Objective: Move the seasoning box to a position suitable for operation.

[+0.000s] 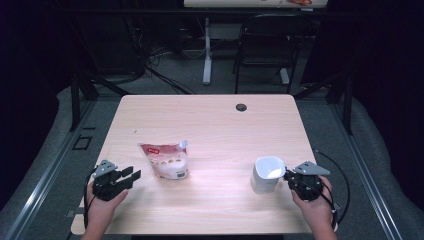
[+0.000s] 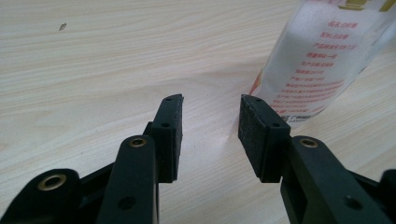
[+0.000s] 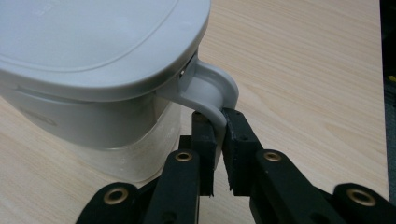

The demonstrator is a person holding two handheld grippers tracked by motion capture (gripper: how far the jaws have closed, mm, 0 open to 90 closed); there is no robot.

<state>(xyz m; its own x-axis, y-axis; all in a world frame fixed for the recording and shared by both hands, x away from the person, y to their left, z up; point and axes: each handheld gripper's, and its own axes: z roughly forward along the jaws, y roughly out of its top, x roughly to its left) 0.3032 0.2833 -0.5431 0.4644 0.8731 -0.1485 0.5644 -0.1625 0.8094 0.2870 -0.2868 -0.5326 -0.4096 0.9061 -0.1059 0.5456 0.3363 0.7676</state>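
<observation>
Plainly, red Chinese characters were printed in rows on the clear back of the spouted pouch (image 2: pixel 322 60) of white powder, seen close in the left gripper view but too small to be read; in the high view a red label patch and a pictured front were seen on the pouch (image 1: pixel 167 160), its wording too small to make out. No writing was seen on the lidded white jug (image 1: pixel 266 174), stood near the table's (image 1: pixel 210 120) right front. In the right gripper view the right gripper (image 3: pixel 219 135) was found clamped on the jug's handle (image 3: pixel 212 91). The left gripper (image 2: pixel 210 123) was held partly open and empty, just beside the pouch.
</observation>
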